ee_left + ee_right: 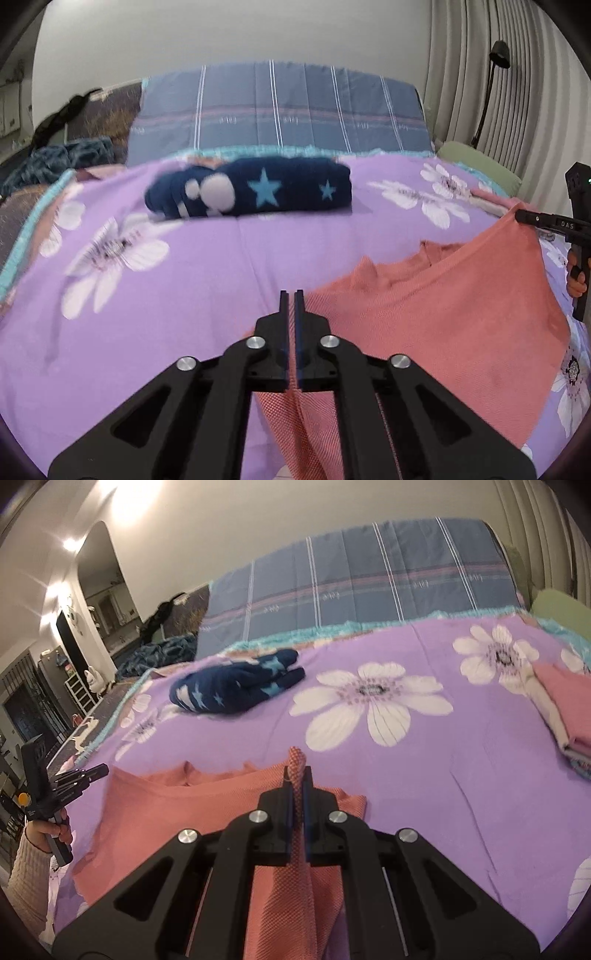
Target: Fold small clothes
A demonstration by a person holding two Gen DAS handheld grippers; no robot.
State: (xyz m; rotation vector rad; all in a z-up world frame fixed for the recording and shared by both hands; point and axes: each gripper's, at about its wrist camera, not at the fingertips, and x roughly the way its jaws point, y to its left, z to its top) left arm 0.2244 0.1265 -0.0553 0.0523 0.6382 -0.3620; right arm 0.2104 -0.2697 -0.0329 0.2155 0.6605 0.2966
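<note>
A salmon-pink knit garment (443, 306) lies partly lifted over the purple flowered bedspread (207, 266). My left gripper (291, 295) is shut on one edge of it, with cloth hanging between the jaws. My right gripper (297, 771) is shut on another edge of the same garment (177, 812), a fold of cloth sticking up between its fingers. The right gripper also shows at the right edge of the left wrist view (521, 216), pinching a corner. The left gripper shows at the left of the right wrist view (101, 771).
A folded navy garment with stars (255, 190) lies farther up the bed, also in the right wrist view (236, 688). Folded pink and white clothes (569, 709) sit at the right. A blue striped pillow (280, 110) stands against the wall. A lamp (495, 74) is by the curtain.
</note>
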